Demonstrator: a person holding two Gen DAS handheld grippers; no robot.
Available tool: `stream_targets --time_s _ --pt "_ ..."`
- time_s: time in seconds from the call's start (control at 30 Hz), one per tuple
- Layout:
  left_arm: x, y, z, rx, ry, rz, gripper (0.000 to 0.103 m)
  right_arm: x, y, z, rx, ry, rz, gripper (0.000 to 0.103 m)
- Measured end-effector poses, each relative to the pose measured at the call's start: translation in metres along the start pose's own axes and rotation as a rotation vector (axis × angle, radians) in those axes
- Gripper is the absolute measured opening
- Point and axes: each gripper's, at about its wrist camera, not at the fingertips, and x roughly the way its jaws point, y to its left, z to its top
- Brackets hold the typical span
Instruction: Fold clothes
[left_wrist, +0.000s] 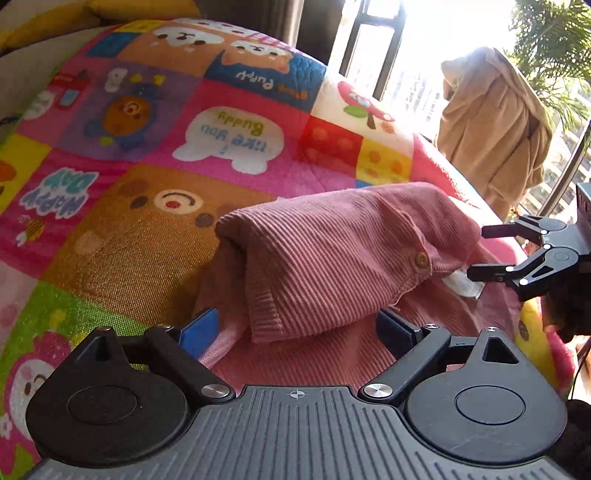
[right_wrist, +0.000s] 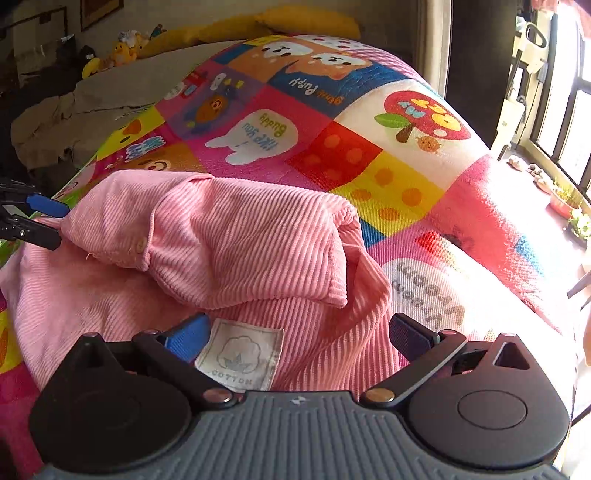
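A pink ribbed corduroy garment (left_wrist: 332, 251) lies partly folded on a colourful cartoon quilt (left_wrist: 147, 155). It has a small brown button (left_wrist: 421, 259) and, in the right wrist view (right_wrist: 229, 236), a white "COTTON" label (right_wrist: 240, 354). My left gripper (left_wrist: 295, 328) is open, its blue pads either side of the garment's near edge. My right gripper (right_wrist: 299, 336) is open over the label end; it also shows in the left wrist view (left_wrist: 476, 251) at the garment's right side. The left gripper's fingertips appear in the right wrist view (right_wrist: 44, 221) at the garment's left edge.
A beige garment (left_wrist: 495, 125) hangs by the bright window at the right. Yellow pillows (right_wrist: 280, 22) and soft toys (right_wrist: 122, 48) lie at the bed's far end. A windowsill with small plants (right_wrist: 565, 199) runs along the right.
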Motion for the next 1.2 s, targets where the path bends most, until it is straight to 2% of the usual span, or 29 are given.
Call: stream_targets --time_s 0.1,0.2,0.3,0.43,0.5,0.6,0.7,0.77,0.83,0.97,1.07,1.13,1.2 --pt "-0.012 0.0 0.022 -0.041 -0.129 -0.076 0.096 -0.003 0.009 0.02 -0.01 -0.101 -0.033 0.103" --pt "-0.004 0.0 0.038 -0.126 -0.184 -0.074 0.097 0.021 0.025 0.043 -0.046 -0.169 -0.129 0.103" --pt "0.004 0.003 0.038 -0.184 -0.161 -0.075 0.097 0.057 0.051 0.05 -0.148 -0.127 -0.114 0.103" --pt "0.005 0.01 0.03 -0.21 -0.137 -0.045 0.097 0.056 0.088 0.036 -0.392 -0.158 -0.097 0.103" --pt "-0.001 0.019 0.023 -0.218 -0.128 -0.017 0.097 0.041 0.092 0.035 -0.444 -0.171 -0.097 0.103" --pt "-0.002 0.032 0.016 -0.245 -0.113 0.032 0.097 0.016 0.083 0.042 -0.385 -0.215 -0.109 0.103" --pt "0.006 0.034 0.017 -0.278 -0.103 0.036 0.097 0.006 0.079 0.053 -0.284 -0.266 -0.109 0.103" --pt "0.013 0.029 0.021 -0.281 -0.099 0.031 0.097 0.014 0.083 0.056 -0.257 -0.261 -0.093 0.103" --pt "0.018 0.018 0.026 -0.25 -0.102 0.021 0.097 0.03 0.091 0.054 -0.272 -0.224 -0.096 0.103" --pt "0.025 -0.006 0.029 -0.171 -0.097 0.004 0.097 0.063 0.096 0.036 -0.333 -0.128 -0.253 0.103" --pt "0.031 -0.019 0.023 -0.112 -0.082 0.002 0.097 0.053 0.073 0.028 -0.236 -0.083 -0.198 0.103" --pt "0.037 -0.025 0.019 -0.079 -0.065 0.025 0.097 0.039 0.06 0.028 -0.187 -0.092 -0.177 0.103" --pt "0.044 -0.029 0.016 -0.049 -0.049 0.053 0.097 0.026 0.047 0.028 -0.148 -0.133 -0.225 0.103"
